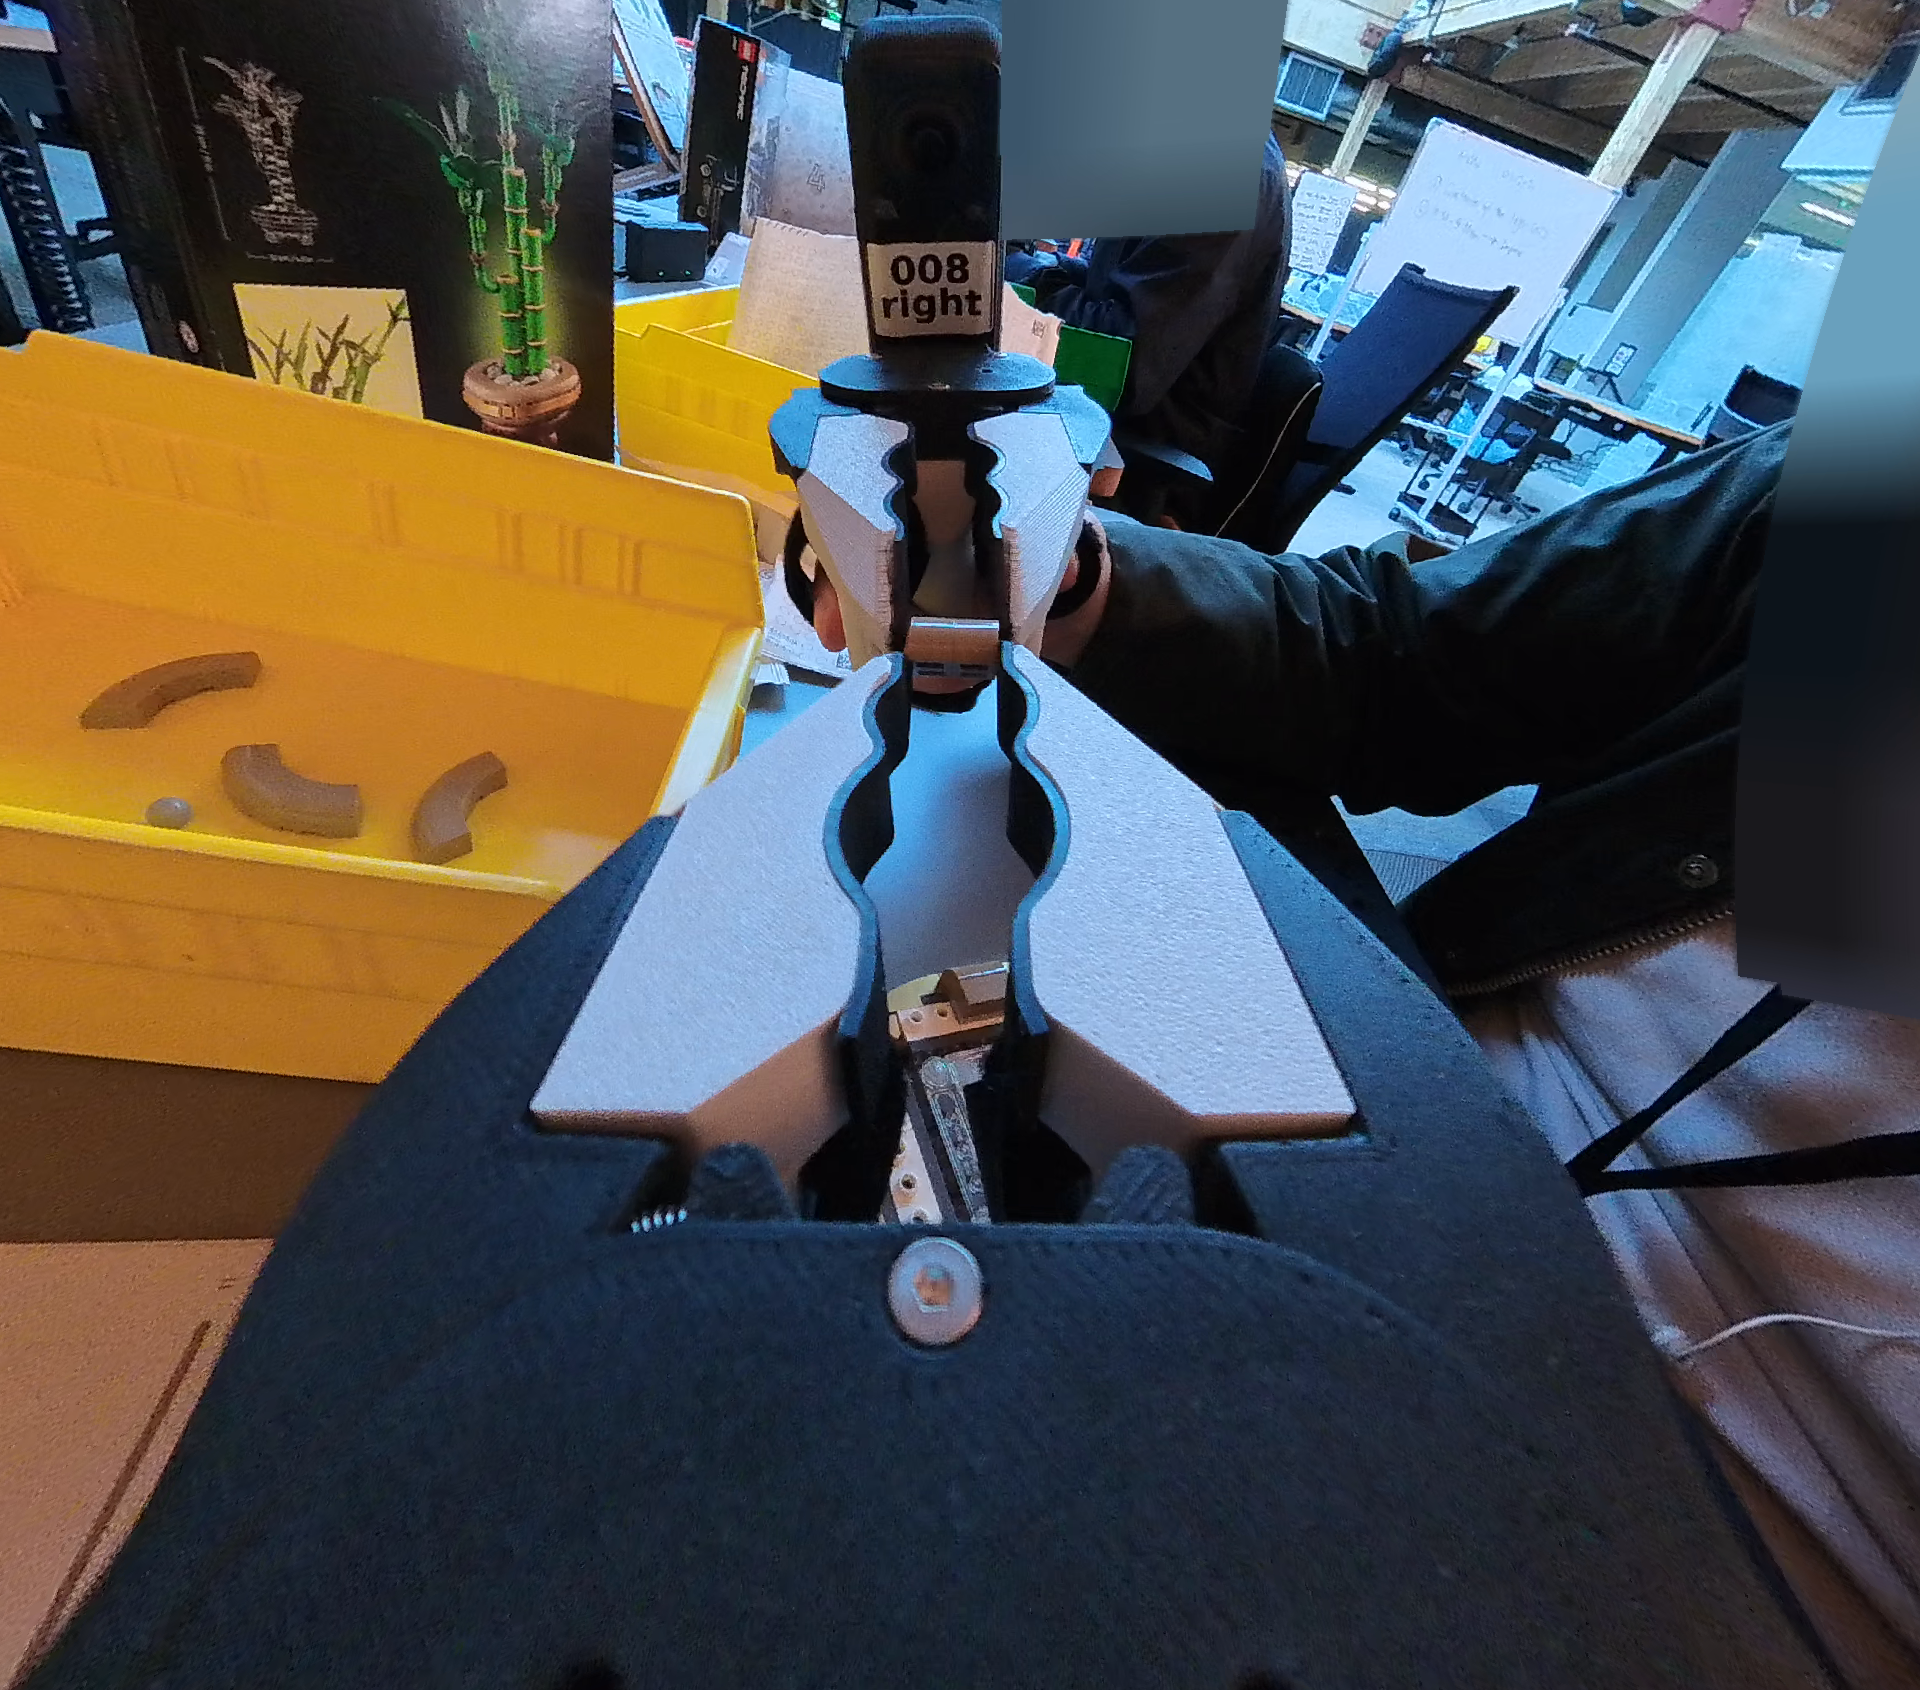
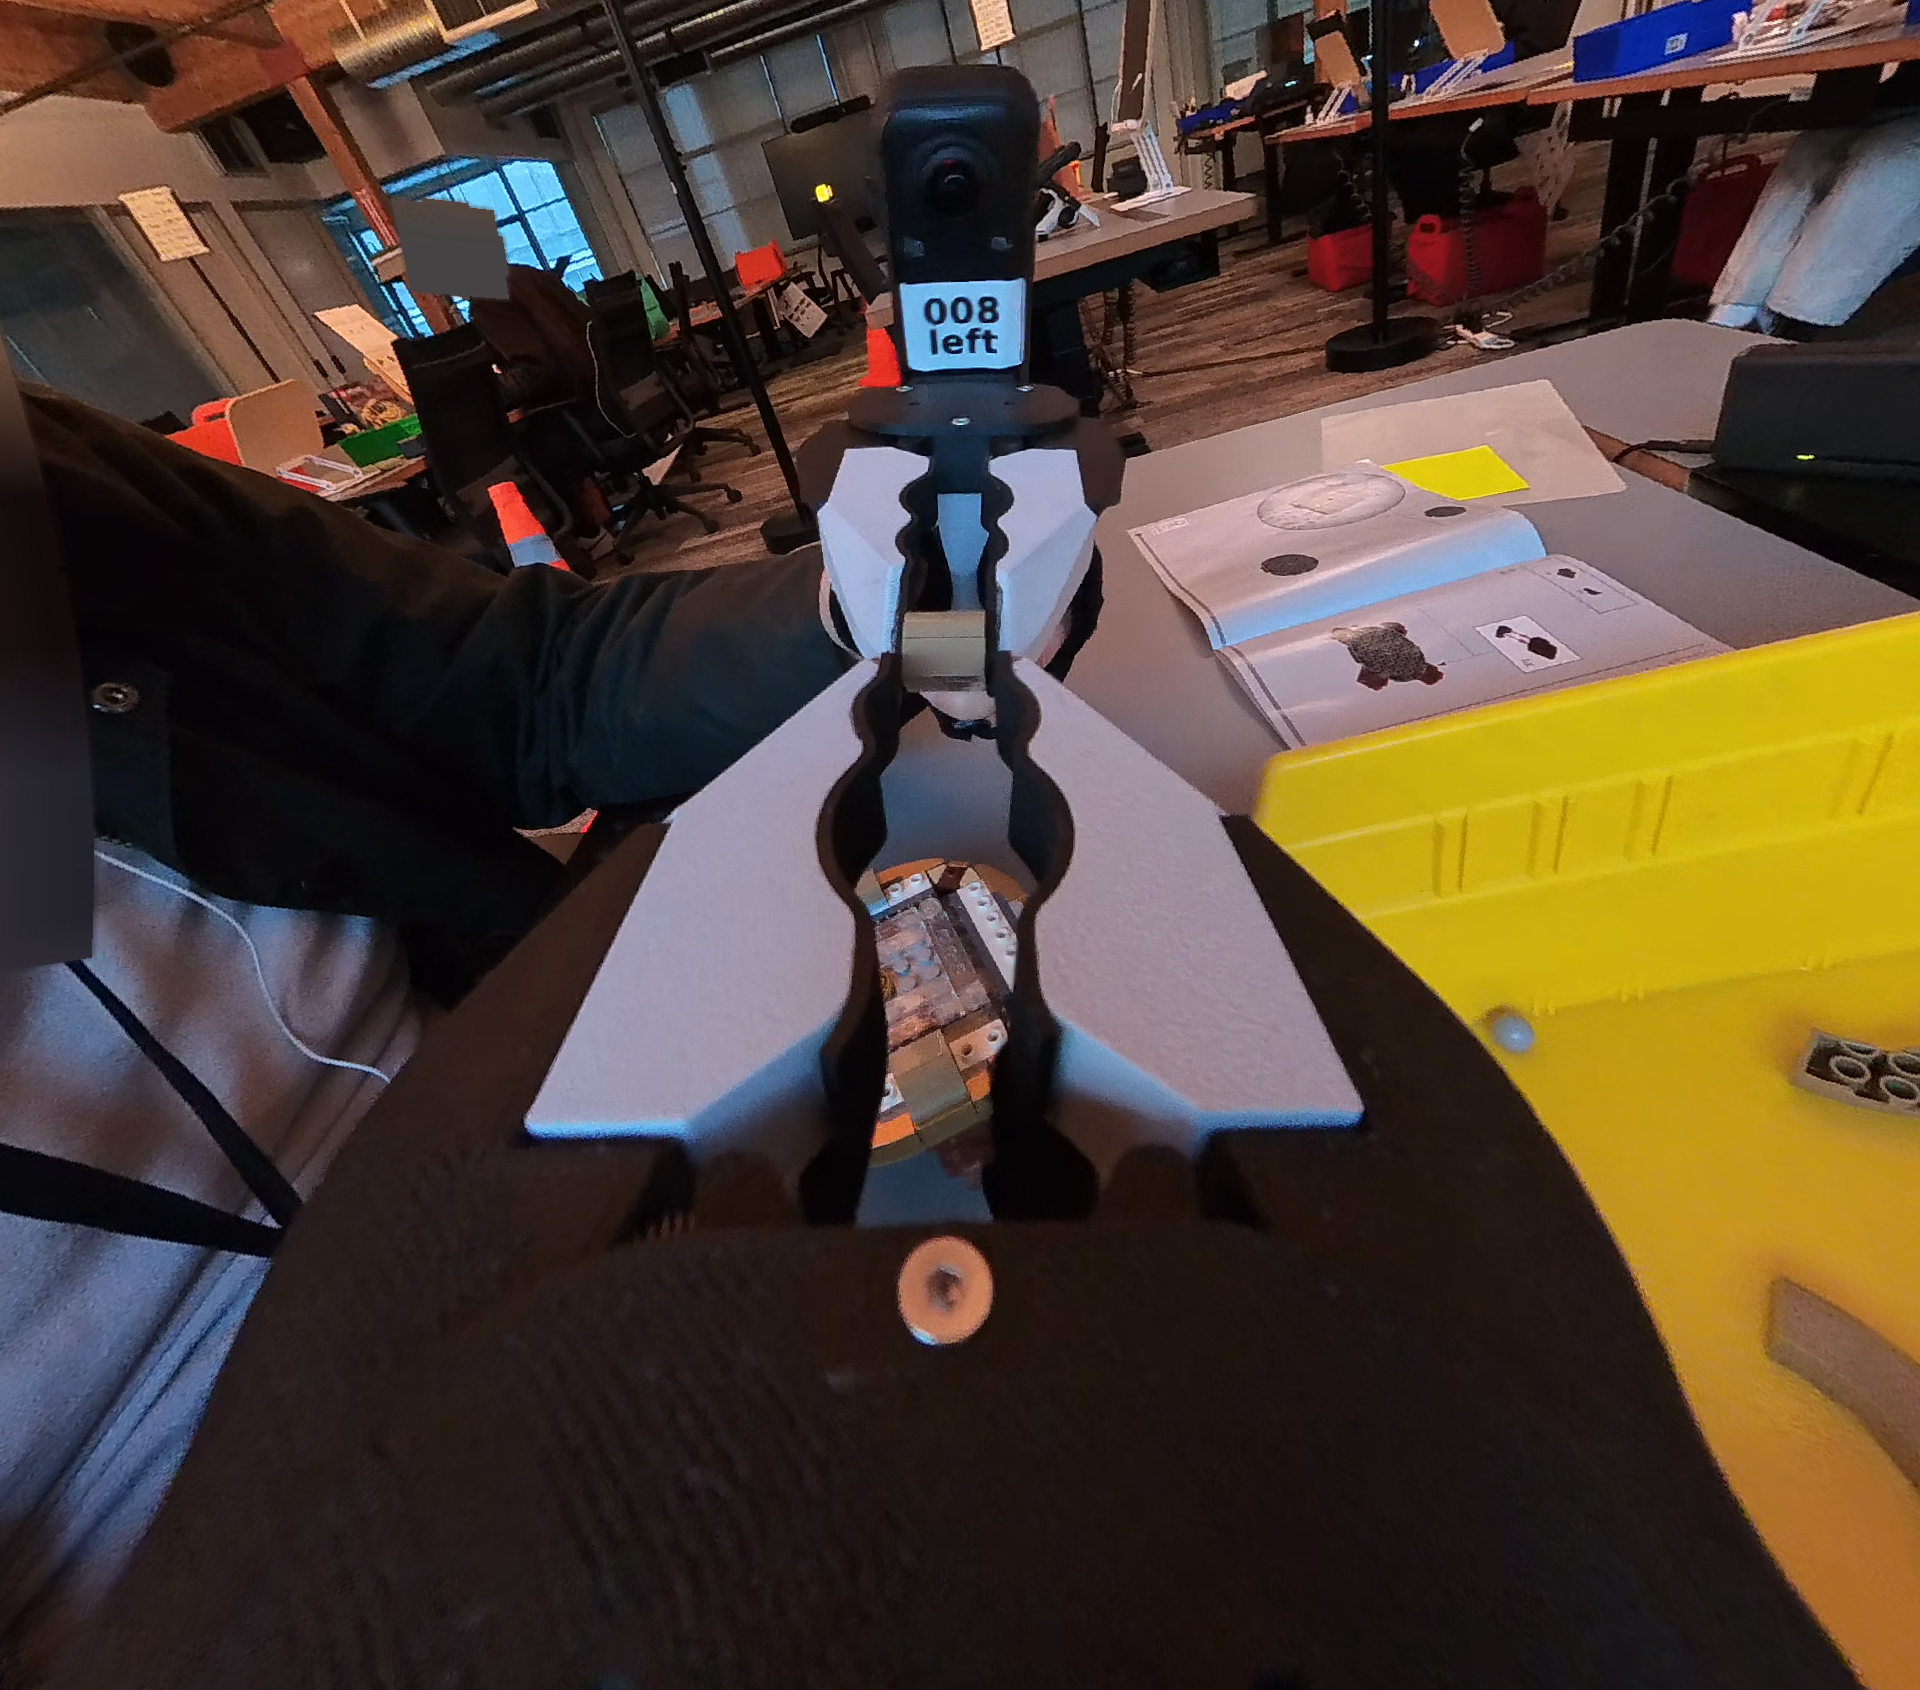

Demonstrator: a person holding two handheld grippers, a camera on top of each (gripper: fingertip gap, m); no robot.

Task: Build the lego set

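My two grippers face each other tip to tip above the table. A small tan brick (image 1: 952,645) sits between both pairs of tips, and it also shows in the right wrist view (image 2: 943,648). My left gripper (image 1: 950,672) is closed to the brick's width on its near end. My right gripper (image 2: 943,674) is closed on it from the other side. Which one bears the brick I cannot tell. Below the fingers a partly built round lego model (image 2: 940,986) lies on the table, mostly hidden; a sliver of it shows in the left wrist view (image 1: 951,1017).
A yellow bin (image 1: 395,518) holds three curved brown pieces (image 1: 291,793) and a small grey ball (image 1: 168,812). The lego box (image 1: 364,134) stands behind it. The bin (image 2: 1610,809) also holds a dark studded brick (image 2: 1860,1074). An open instruction booklet (image 2: 1403,601) lies beyond. Left and right tips are no more than a few centimetres apart.
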